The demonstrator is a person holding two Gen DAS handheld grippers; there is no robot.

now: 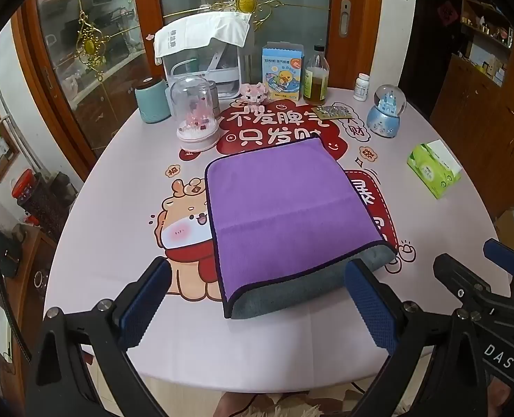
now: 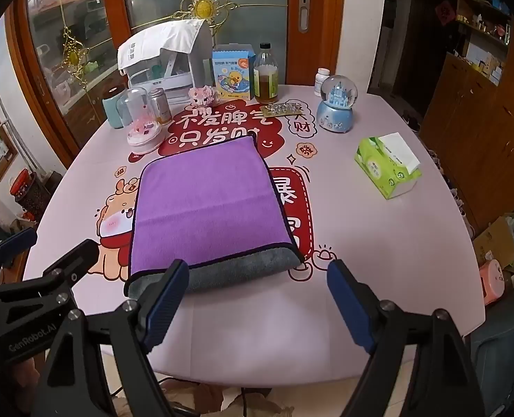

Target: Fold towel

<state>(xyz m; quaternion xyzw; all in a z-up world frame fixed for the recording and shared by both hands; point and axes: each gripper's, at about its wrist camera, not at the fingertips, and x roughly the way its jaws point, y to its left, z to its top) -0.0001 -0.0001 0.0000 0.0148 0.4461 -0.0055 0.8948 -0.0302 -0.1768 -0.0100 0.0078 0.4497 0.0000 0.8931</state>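
Note:
A purple towel point(image 1: 278, 201) with a grey underside lies folded flat on the round pink table point(image 1: 118, 180), its rolled grey fold edge nearest me. It also shows in the right wrist view point(image 2: 205, 205). My left gripper point(image 1: 257, 299) is open and empty, just in front of the towel's near edge. My right gripper point(image 2: 257, 299) is open and empty, its left finger point(image 2: 166, 299) in front of the grey fold. Each gripper shows at the edge of the other's view, the right gripper point(image 1: 479, 278) and the left gripper point(image 2: 41, 257).
At the table's back stand a teal cup point(image 1: 151, 100), a glass dome point(image 1: 196, 114), a white covered appliance point(image 1: 205, 52), a blue box point(image 1: 281, 73), an oil bottle point(image 1: 315, 76), a pill bottle point(image 1: 361, 87) and a snow globe point(image 1: 385, 111). A green tissue pack point(image 1: 434, 170) lies right.

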